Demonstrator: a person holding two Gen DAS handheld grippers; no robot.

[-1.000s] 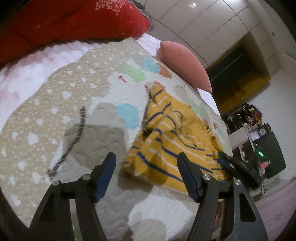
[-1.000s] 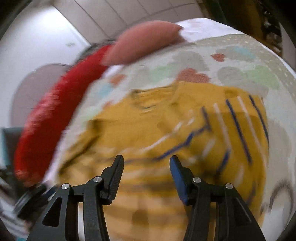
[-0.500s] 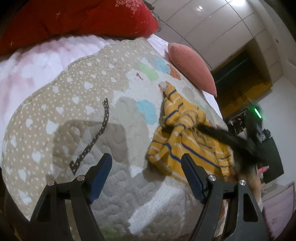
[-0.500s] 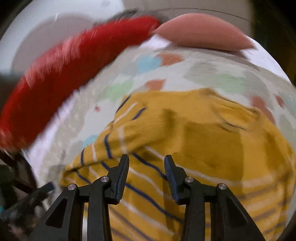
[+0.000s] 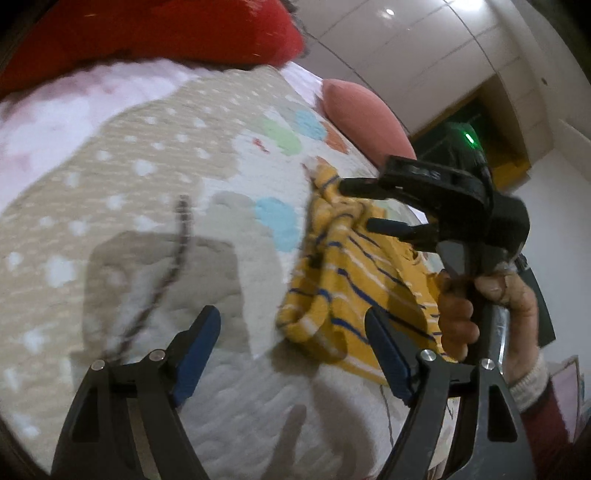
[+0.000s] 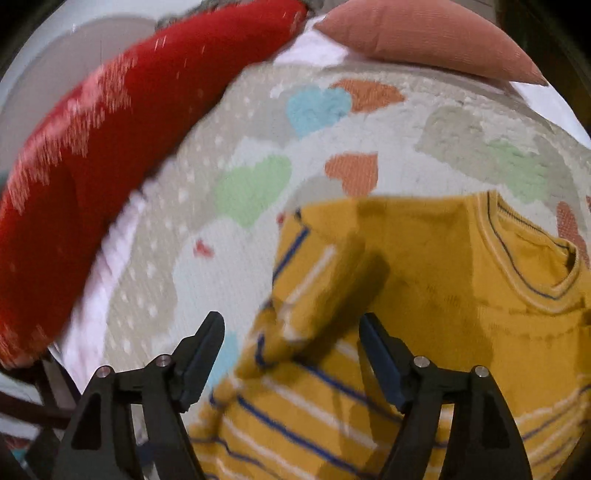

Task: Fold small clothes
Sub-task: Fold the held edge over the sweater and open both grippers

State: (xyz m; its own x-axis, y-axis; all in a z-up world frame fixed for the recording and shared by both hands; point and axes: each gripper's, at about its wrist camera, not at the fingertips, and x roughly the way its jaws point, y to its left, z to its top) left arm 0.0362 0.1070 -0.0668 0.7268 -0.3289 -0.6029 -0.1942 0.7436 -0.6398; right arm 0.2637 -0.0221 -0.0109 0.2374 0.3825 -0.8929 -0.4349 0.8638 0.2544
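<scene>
- Two tools are in view, and I read both as spread wide with nothing between the fingers.
- My left tool (image 5: 291, 350) hangs above the quilt (image 5: 155, 177), its right finger just over the sweater's near edge.
- The sweater (image 5: 354, 280) is yellow with blue and white stripes; it lies rumpled on the quilt, right of the centre in the left view.
- My right tool (image 6: 290, 354) sits low over the sweater (image 6: 424, 295), a bunched sleeve (image 6: 325, 291) lying between its fingers but not gripped.
- From the left camera I see the right tool (image 5: 354, 206) over the sweater's far end, a hand (image 5: 491, 314) on its handle.
- Collar (image 6: 532, 266) faces my right.
- A red pillow (image 6: 92, 155) and a pink cushion (image 6: 424, 33) lie beyond.
</scene>
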